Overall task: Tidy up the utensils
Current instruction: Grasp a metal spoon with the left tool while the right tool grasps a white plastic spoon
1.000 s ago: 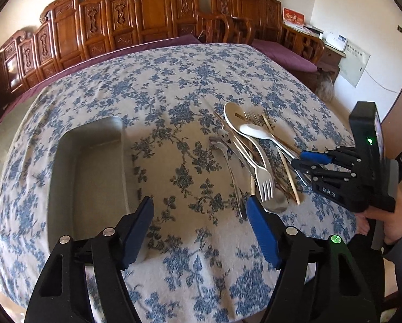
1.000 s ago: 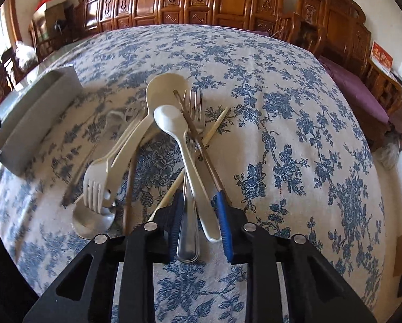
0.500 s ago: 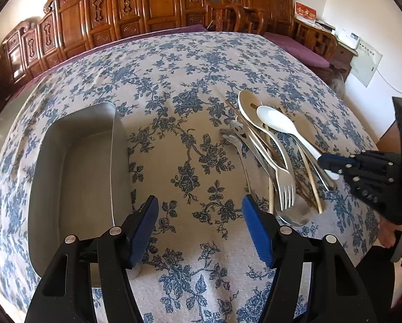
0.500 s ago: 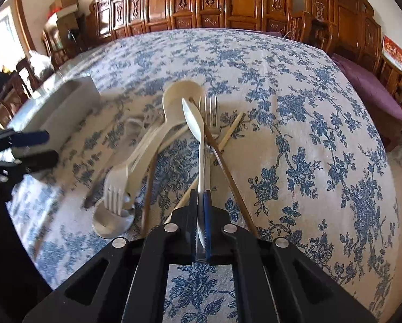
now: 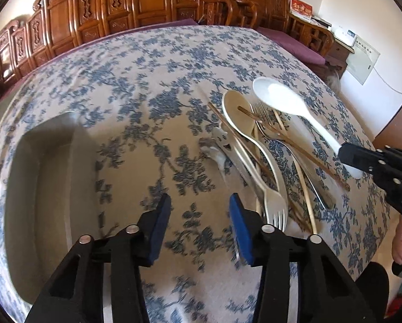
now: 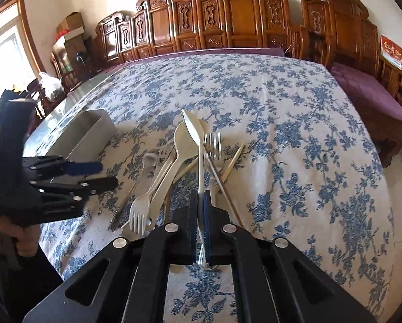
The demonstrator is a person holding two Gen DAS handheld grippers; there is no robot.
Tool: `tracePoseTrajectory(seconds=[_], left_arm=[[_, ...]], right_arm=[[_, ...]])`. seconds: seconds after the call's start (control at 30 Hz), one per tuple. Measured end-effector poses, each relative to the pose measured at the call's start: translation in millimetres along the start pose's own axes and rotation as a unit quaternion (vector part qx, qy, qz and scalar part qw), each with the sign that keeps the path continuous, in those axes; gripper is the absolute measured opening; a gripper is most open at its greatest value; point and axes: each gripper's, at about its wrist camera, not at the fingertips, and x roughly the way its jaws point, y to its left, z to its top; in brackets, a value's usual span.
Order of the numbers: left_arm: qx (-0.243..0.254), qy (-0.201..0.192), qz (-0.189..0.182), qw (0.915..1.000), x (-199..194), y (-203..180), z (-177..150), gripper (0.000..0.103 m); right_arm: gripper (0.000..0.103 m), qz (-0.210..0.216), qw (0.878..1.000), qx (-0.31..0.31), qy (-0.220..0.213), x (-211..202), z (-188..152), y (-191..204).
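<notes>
1. Domestic dining or sitting room.
2. Carved wooden bench backs (image 6: 244,18) lined along the wall, with purple seat cushions (image 6: 367,91).
3. Large table under a blue floral tablecloth (image 6: 295,134), bearing mixed cutlery (image 6: 179,161).
4. Stacked cardboard boxes (image 6: 71,27) and a bright window (image 6: 4,62) at one side.

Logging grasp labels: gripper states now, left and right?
Left gripper: open, empty.
Right gripper: shut on white spoon, lifted off the pile.
</notes>
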Motion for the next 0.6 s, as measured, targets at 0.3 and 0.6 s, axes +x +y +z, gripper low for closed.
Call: tracePoseTrajectory(seconds=[0.3, 0.6], left_arm=[[-0.001, 0.028, -0.014, 0.9995, 29.8, -15.6, 16.4, 0.018], [-0.02, 0.035, 0.0, 0.9992, 36.4, -6.8, 16.8, 0.002]], right_arm=[[0.005, -0.013, 1.0, 0.016, 0.0, -0.1, -2.3, -16.6], [0.005, -0.013, 1.0, 0.011, -0.001, -0.5, 0.2, -10.3]])
